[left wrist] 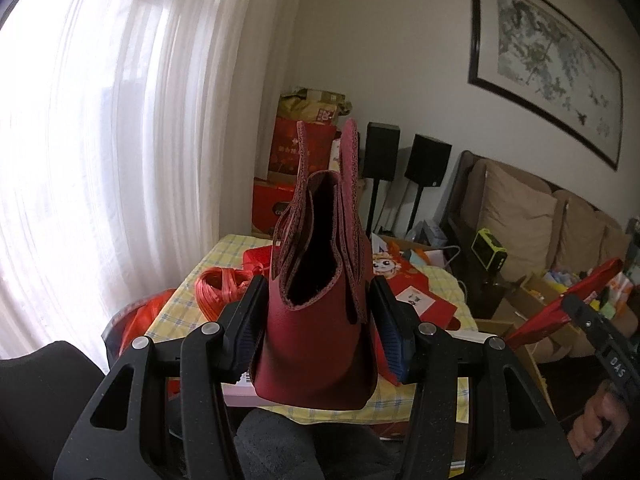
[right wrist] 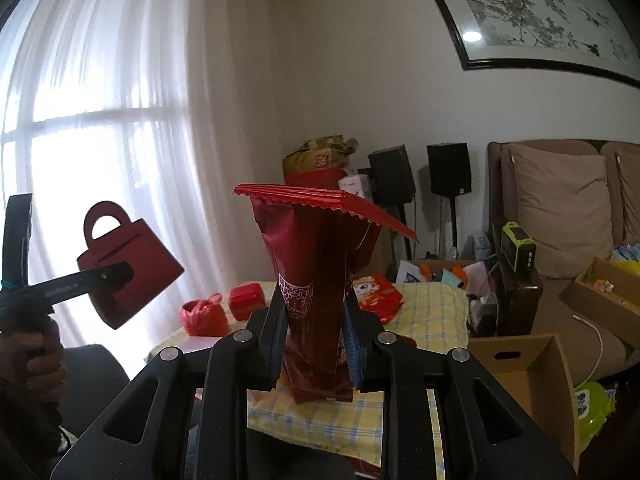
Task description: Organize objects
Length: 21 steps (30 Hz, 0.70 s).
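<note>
A small dark-red leather bag (left wrist: 316,332) with two looped handles stands upright in the air, mouth open at the top, clamped by its sides above the table. A glossy dark-red foil pouch (right wrist: 316,280), also upright and pinched low on its body, has its serrated top seal folded flat.

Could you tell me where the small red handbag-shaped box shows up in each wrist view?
Left wrist view: the handbag-shaped box fills the centre, clamped between the left tongs.
Right wrist view: the same box hangs at the left edge.
Shared landmark: the yellow checked tablecloth.
</note>
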### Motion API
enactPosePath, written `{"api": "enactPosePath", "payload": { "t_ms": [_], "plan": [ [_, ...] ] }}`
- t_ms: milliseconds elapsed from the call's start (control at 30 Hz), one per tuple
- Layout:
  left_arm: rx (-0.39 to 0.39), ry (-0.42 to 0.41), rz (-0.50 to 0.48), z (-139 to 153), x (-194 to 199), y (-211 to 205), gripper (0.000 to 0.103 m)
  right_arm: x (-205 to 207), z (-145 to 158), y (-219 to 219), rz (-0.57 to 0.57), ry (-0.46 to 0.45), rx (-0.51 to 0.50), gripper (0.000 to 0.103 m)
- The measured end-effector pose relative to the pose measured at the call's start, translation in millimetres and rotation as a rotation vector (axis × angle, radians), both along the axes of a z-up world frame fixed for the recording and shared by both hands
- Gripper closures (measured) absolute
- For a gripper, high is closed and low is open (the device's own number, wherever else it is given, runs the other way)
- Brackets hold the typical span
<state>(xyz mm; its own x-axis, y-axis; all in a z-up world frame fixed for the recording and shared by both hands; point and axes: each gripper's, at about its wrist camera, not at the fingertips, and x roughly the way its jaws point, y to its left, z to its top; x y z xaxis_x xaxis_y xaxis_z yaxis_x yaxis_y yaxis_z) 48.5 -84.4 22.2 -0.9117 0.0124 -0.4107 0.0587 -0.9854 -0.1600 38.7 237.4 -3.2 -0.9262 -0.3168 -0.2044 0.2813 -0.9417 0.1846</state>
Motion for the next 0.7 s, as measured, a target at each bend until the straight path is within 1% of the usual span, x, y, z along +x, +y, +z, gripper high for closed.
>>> {"api": "enactPosePath", "payload": {
  "t_ms": [400,700],
  "plan": [
    [0.001,0.006,-0.008,2.0,3.8,2.2,0.054,1.5,2.4,0.2,0.001,0.009,0.017,0.078],
    [-0.005,0.009,-0.013,3.5,4.6,6.4,0.054,0.8,3.6,8.6,-0.014,0.008,0.008,0.078]
  ]
}}
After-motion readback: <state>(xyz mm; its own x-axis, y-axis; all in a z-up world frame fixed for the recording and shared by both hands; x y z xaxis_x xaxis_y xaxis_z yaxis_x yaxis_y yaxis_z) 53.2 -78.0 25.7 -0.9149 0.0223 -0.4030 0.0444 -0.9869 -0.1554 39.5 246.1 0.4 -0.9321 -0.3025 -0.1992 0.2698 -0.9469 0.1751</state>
